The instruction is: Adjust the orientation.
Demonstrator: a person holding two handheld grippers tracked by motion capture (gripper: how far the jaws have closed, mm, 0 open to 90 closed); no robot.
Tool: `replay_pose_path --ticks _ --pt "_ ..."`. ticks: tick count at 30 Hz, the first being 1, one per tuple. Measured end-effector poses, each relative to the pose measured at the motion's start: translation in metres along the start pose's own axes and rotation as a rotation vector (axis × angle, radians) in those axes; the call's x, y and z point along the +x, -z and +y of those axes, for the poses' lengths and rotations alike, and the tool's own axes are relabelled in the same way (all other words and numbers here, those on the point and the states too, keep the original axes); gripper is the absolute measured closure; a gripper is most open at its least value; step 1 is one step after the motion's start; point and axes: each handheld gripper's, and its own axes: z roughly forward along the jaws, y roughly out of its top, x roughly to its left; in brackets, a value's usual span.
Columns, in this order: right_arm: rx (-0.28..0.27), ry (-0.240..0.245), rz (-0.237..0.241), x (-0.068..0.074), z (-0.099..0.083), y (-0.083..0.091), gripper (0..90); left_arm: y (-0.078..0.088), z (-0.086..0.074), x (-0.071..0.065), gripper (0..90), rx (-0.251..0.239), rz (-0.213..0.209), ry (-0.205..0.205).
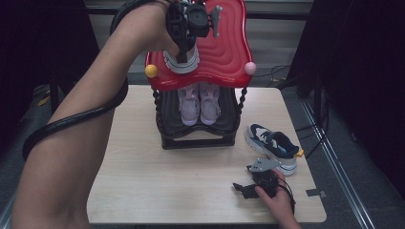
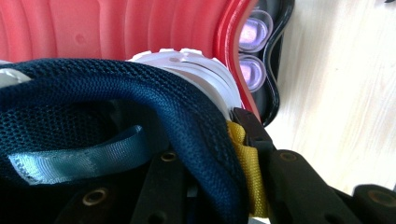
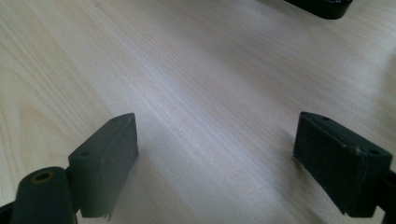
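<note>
High over the rack, my left gripper (image 1: pixel 183 50) is shut on the heel collar of a navy sneaker with a white sole (image 1: pixel 181 64). The sneaker's sole is at the red top shelf (image 1: pixel 224 52); I cannot tell whether it rests there. In the left gripper view the navy mesh collar (image 2: pixel 177 107) and its yellow tab (image 2: pixel 247 168) sit pinched in my left gripper (image 2: pixel 219 182), with the red shelf (image 2: pixel 116 32) behind. My right gripper (image 1: pixel 242 189) lies low on the wooden table (image 1: pixel 143 167), held by a hand. Its jaws stand open over bare wood in the right gripper view (image 3: pixel 215 158).
A matching navy sneaker (image 1: pixel 274 148) lies on the table right of the rack, close to the right hand. A pair of pink shoes (image 1: pixel 199 102) sits on the black lower shelf (image 1: pixel 169 114). The left gripper's cable (image 1: pixel 71 119) loops around the raised forearm.
</note>
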Motion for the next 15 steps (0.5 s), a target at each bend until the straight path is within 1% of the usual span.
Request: replay_pose_path --ticks 2,5,8,9,12,15 --pt "0.0 0.0 0.0 0.0 0.0 0.0 13.2 -0.003 0.002 0.003 74.7 -0.003 0.007 0.004" --pt "0.0 0.0 0.0 0.0 0.0 0.0 13.2 -0.008 0.005 0.006 74.7 0.009 0.003 0.0" --pt "0.0 0.0 0.0 0.0 0.0 0.0 13.2 -0.012 0.008 0.008 74.5 0.003 -0.001 -0.006" --pt "0.0 0.0 0.0 0.0 0.0 0.0 13.2 -0.013 0.009 0.009 74.5 0.006 -0.004 -0.017" --pt "0.0 0.0 0.0 0.0 0.0 0.0 13.2 -0.015 0.012 0.009 74.3 -0.001 -0.009 -0.022" --pt "0.0 0.0 0.0 0.0 0.0 0.0 13.2 -0.017 0.013 0.011 74.1 -0.002 -0.003 -0.03"
